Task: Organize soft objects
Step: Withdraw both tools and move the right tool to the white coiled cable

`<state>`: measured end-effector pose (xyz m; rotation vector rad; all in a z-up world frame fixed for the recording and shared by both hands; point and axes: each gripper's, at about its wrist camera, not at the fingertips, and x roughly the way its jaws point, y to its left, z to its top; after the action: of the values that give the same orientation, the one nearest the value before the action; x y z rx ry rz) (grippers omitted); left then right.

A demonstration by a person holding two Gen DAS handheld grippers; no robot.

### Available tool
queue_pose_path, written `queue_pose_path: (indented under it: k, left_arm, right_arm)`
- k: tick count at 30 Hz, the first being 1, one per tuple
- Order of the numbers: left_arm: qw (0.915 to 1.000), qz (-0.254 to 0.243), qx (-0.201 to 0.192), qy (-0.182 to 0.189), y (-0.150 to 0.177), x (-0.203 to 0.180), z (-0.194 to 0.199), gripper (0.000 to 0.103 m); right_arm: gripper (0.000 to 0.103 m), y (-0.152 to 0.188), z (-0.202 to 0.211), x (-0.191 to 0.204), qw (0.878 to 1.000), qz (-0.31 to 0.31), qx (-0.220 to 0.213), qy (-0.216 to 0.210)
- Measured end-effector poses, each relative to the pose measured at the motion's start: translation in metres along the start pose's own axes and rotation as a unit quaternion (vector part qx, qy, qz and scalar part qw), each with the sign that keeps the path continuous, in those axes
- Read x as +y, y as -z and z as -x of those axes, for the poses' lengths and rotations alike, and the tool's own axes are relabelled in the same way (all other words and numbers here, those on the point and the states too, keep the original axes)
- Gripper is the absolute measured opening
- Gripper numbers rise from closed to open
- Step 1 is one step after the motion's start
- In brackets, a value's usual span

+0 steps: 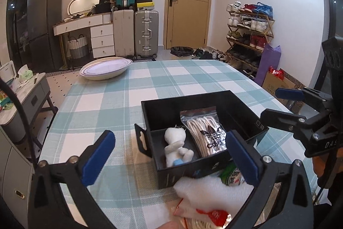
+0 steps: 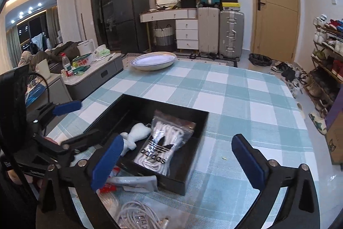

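Table with a teal-and-white checked cloth [image 1: 171, 78], room clutter behind: suitcases [image 1: 146, 33], shoe rack [image 1: 248, 35], door. Your black box [image 1: 242, 106] sits near your edge of the table, open top. Inside it: a white plush toy [image 1: 176, 148] on the left side, and touching its right a zip bag of laces [image 1: 205, 134] lying flat, logo up. Just outside the box's near wall you have a loose pile: something white and fluffy [image 1: 205, 190], a green-printed packet [image 1: 232, 177], a bag with red print, and in the right view a coil of white cable [image 2: 139, 216]. Your left gripper [image 1: 171, 161] is spread wide over the box's near edge, nothing between the pads. Right gripper [image 2: 180, 161] equally wide, empty, over the box's near right corner. White oval dish [image 1: 106, 71] at the far left table edge.
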<state>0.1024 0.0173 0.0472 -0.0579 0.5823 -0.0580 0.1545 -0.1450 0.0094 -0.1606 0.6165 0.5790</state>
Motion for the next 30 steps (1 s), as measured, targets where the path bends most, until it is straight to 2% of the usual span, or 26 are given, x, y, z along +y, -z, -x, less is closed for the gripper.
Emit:
queue_pose_path:
  k: [5,17,30]
  left_arm:
    - [1.0000,-0.003,-0.001,-0.002,0.009,0.002,0.015,0.103]
    - [0.9998,-0.018,-0.005,0.006,0.024,-0.004,0.040,0.103]
    - [0.9992,-0.022,0.012,0.031,0.036,-0.014,0.047,0.103]
  right_arm:
    - [0.103,0.016,0.015,-0.006,1.000,-0.011,0.002,-0.015]
    - [0.103,0.054,0.046,-0.001,1.000,0.008,0.019,-0.014]
    - [0.103,0.087,0.049,0.007,0.997,0.041,0.052,-0.035]
